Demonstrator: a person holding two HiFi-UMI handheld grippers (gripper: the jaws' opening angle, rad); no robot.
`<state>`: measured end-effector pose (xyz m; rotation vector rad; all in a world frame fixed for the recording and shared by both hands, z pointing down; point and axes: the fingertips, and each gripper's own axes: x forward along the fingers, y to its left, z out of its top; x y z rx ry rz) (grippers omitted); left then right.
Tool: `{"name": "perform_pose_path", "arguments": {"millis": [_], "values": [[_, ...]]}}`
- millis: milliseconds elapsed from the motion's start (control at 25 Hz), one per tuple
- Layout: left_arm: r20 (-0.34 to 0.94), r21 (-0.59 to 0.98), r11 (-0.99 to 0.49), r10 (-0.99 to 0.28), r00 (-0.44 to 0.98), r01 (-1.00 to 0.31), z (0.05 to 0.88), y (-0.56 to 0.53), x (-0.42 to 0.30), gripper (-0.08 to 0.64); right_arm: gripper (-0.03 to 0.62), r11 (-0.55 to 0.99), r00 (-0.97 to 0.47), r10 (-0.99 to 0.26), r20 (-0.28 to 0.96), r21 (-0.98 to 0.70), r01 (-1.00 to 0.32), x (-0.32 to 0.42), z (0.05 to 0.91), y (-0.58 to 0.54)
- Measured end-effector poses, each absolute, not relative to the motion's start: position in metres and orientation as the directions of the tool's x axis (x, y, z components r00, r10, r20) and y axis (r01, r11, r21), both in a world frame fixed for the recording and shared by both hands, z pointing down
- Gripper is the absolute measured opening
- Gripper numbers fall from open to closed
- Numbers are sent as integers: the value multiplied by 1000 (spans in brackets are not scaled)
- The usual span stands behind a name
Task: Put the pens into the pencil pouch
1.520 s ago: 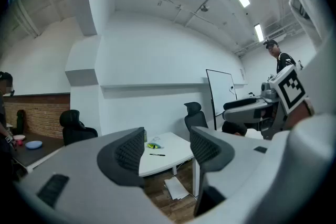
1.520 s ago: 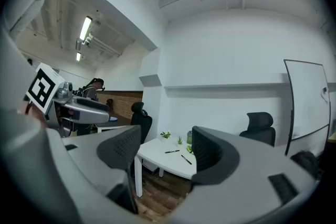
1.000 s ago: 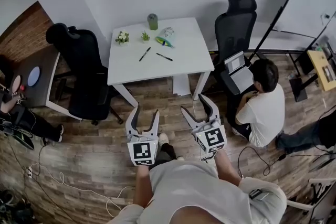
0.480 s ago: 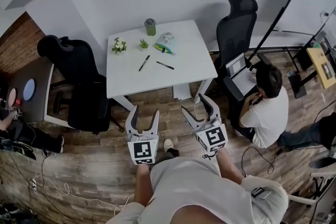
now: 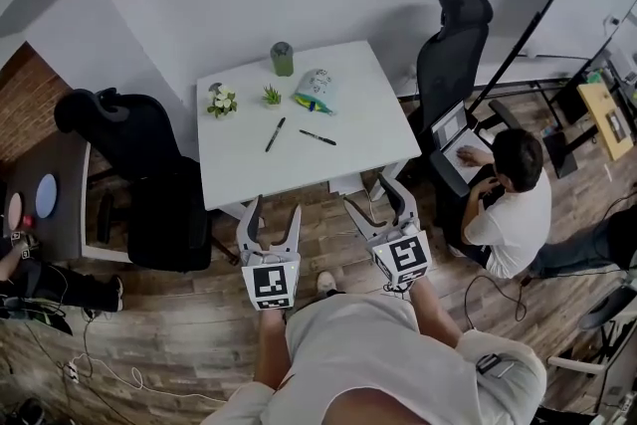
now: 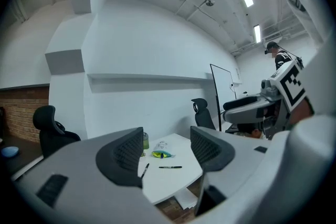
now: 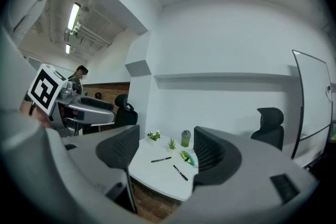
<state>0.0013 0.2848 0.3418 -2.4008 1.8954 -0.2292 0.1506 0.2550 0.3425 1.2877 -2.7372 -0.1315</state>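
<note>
Nothing pouched yet. Left gripper [image 5: 276, 211] and right gripper [image 5: 365, 195] gape empty, short of the table [image 5: 239, 179]. Pens [image 5: 276, 134] lie ahead; pouch [image 5: 314, 91] beyond them.

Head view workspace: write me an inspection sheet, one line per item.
Surface: white table, mostly bare, ahead of both grippers.
Job's things: left pen and right pen lie loose and apart on the table; pencil pouch lies behind them; cannot tell if it is open.
Clutter: green cup, flower pot and small plant near the far edge.
Grippers: left gripper and right gripper both open, empty, short of the table.
Cables: white cord loose on the wooden floor.
Surroundings: black chairs on both sides; seated person with a laptop.
</note>
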Motion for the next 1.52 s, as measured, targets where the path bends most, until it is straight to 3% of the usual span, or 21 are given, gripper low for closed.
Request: {"name": "perform_pose_path", "arguments": {"millis": [1040, 1520], "values": [[76, -133, -268, -963, 260, -954, 358, 151, -33, 275, 321, 614, -608, -789, 89, 122, -780, 112, 359, 121], [224, -115, -245, -951, 215, -963, 406, 41, -38, 267, 310, 711, -686, -695, 214, 65, -700, 97, 402, -2]]}}
